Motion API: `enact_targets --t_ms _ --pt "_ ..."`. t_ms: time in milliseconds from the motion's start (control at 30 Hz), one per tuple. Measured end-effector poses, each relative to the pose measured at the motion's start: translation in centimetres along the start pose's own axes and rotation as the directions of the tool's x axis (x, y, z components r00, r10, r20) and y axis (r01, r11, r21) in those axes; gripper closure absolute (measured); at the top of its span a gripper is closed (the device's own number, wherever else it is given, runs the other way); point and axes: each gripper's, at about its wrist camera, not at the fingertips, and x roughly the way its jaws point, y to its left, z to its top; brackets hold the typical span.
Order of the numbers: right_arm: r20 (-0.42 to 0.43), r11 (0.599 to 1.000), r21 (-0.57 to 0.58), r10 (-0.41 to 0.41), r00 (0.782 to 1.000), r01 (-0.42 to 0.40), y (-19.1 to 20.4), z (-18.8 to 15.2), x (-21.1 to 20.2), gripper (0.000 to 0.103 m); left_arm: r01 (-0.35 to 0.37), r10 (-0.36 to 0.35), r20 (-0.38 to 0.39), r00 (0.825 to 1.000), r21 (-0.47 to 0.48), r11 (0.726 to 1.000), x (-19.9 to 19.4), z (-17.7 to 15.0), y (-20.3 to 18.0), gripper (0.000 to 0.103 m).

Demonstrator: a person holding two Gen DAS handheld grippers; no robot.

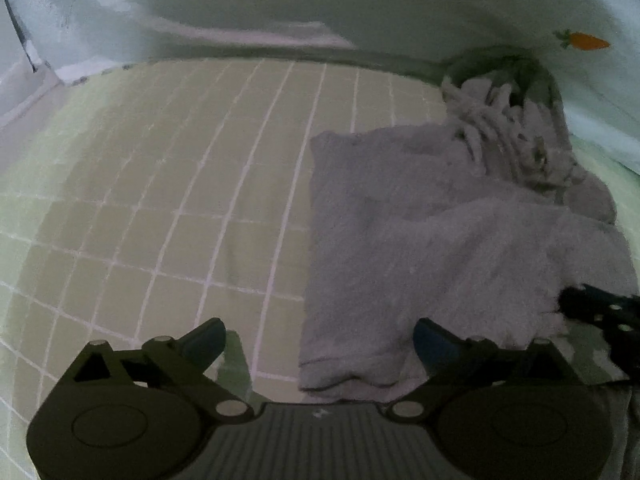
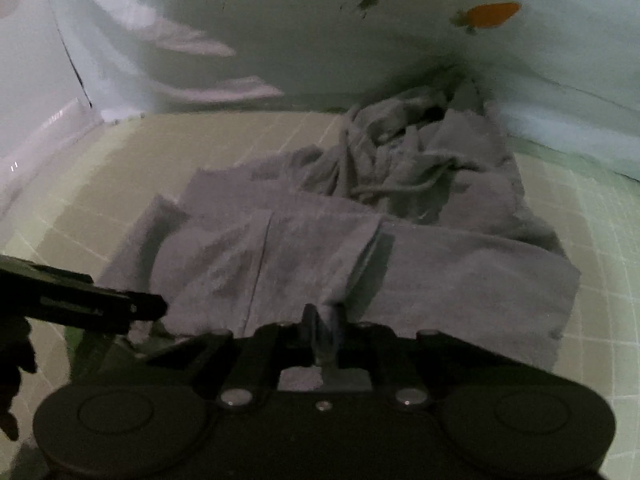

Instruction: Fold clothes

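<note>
here the grey garment (image 2: pixel 360 264) lies spread on a pale green gridded surface (image 1: pixel 168 208), which looks like a bed or mat with a checked cover, and reaches back into the corner where the light wall (image 1: pixel 360 12) with its carrot print (image 1: pixel 588 41) comes down. its far end is bunched, with a drawstring (image 2: pixel 404 188) looping over the folds, so it looks like soft jogging trousers or shorts. the near part lies flatter, in overlapping layers with a seam running toward the camera.

the right claw (image 2: pixel 326 330) is pressed together on a fold at the near edge of the garment, and a small peak of cloth stands between its tips. the left claw (image 1: pixel 320 344) is spread wide and pinches nothing; one fingertip (image 1: pixel 204 336) is over the bare grid, while the other sits over the garment's near left corner. in the right wrist view the left claw comes in from the left, just beside that same edge.

the cloth looks light, limp and thick-napped, like fleece or terry. it should not slip from a pinch, but it will sag and drag its own layers along, so a single grip is likely to pull it askew. the best holds are probably the hemmed near corners, one per claw, taking all the layers together. the bunched waistband and loose cord at the far end could snag or spoil a clean fold, and may need flattening first.
</note>
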Motion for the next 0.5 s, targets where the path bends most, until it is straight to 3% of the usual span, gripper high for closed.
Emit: enact_targets --t_ms 133,200,333,500 --pt "0.067 0.996 0.084 -0.024 0.997 0.018 -1.8 0.3 -3.9 0.096 0.016 -0.016 0.062 0.998 -0.005 1.0 -1.6 0.7 -0.5 0.003" --pt "0.078 0.99 0.126 -0.075 0.994 0.065 -3.1 0.1 -5.2 0.096 0.015 -0.015 0.065 0.998 0.007 1.0 -1.7 0.9 -1.0 0.003" --pt "-0.008 0.957 0.229 -0.18 0.984 0.177 -6.2 -1.5 -4.8 0.096 0.001 -0.001 0.009 1.0 0.035 0.999 -0.3 0.6 -1.8 0.003" --pt "-0.078 0.938 0.283 -0.185 0.98 0.2 -7.3 -3.3 -3.3 0.092 -0.008 0.009 -0.037 0.999 0.014 1.0 1.1 -0.7 -1.6 0.003"
